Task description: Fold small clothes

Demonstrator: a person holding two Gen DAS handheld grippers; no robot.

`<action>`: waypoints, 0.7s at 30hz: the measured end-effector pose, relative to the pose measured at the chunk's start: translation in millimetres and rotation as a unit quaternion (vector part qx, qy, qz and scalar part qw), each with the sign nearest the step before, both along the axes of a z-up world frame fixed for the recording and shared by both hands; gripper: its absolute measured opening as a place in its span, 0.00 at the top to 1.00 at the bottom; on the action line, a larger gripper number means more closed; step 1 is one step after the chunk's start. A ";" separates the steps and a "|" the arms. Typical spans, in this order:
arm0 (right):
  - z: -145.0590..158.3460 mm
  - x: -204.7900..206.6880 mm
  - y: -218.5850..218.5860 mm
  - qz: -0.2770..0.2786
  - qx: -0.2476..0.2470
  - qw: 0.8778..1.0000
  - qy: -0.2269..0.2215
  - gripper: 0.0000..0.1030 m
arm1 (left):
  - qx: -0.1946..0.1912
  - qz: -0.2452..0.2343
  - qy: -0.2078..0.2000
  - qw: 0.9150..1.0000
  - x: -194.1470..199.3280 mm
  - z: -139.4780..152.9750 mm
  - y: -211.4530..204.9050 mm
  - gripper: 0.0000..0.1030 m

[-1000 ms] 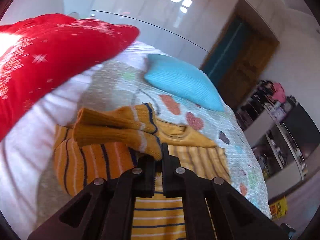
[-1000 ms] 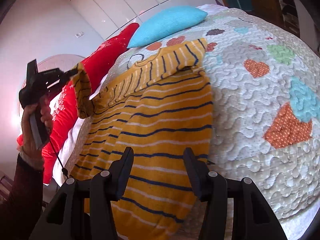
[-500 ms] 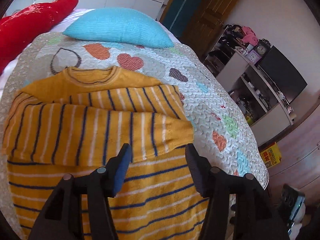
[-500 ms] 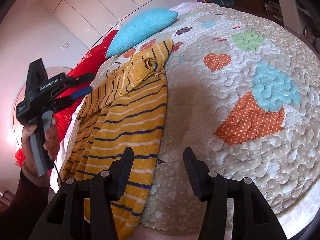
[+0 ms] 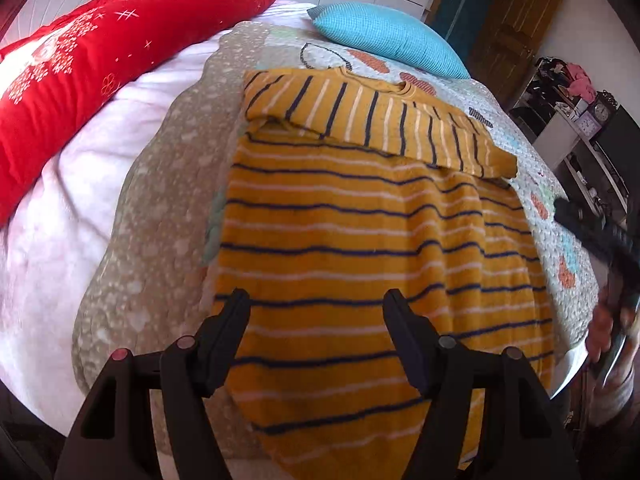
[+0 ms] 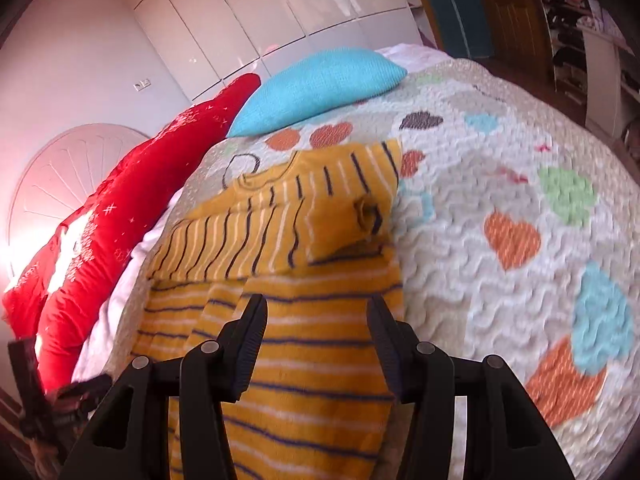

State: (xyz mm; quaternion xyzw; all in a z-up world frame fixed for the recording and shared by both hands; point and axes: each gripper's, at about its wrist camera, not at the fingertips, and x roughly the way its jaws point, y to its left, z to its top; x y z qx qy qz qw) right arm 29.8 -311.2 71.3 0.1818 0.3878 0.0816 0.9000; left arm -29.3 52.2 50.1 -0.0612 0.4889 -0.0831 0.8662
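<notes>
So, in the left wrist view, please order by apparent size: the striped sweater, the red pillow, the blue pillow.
1. Striped sweater, though it is nearest the camera.
2. Red pillow, cut off at the frame edge.
3. Blue pillow, farthest away.

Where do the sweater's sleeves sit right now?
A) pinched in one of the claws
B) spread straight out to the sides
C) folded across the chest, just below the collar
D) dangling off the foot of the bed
C: the striped sleeves lie crosswise over the top of the yellow sweater, just under the collar, and both the left claw and the right claw are open, gripping nothing.
</notes>
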 end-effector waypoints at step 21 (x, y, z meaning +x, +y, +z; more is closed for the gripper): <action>-36.3 114.8 -27.9 -0.056 -0.045 0.992 0.107 0.78 | -0.049 0.115 -0.022 0.992 -42.7 -8.6 68.6 0.24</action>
